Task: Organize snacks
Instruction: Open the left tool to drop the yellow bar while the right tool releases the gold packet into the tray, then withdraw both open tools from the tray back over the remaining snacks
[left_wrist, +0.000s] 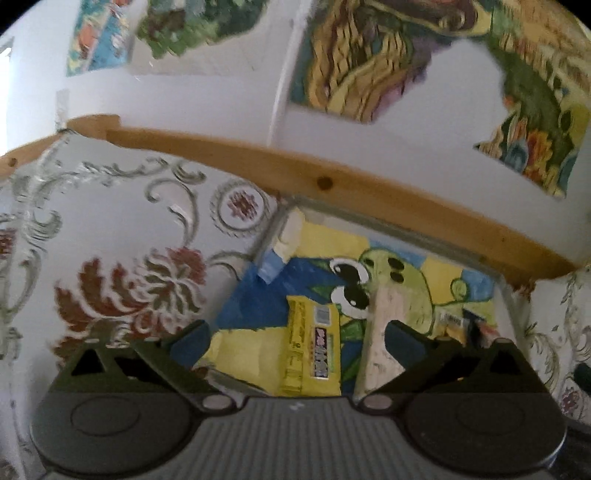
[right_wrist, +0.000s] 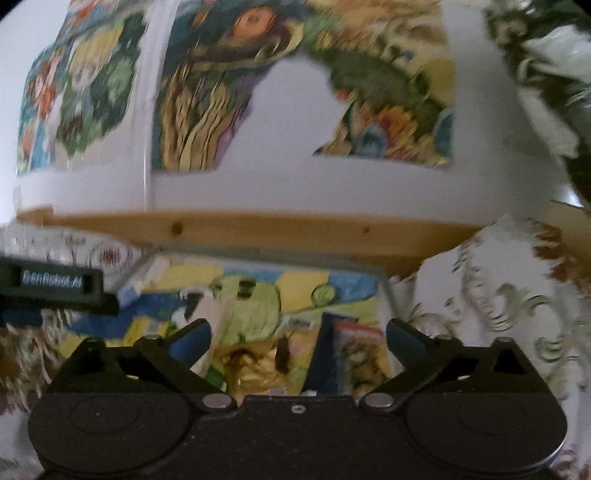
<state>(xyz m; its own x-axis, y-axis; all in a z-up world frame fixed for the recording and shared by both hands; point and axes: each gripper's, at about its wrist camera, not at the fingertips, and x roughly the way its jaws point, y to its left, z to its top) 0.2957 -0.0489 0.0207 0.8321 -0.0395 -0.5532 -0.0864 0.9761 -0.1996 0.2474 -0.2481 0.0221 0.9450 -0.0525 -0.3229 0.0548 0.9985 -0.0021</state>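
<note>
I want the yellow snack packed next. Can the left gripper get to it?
Probably yes. The left gripper is open and the yellow snack packet lies right between its fingers in the box, with nothing covering it.

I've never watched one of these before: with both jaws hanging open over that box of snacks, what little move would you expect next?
Probably the left gripper eases down and closes on the yellow snack packet. Its jaws stand open and empty, and the packet lies between them in the clear box. The right gripper is also open, over a gold-wrapped snack.
</note>
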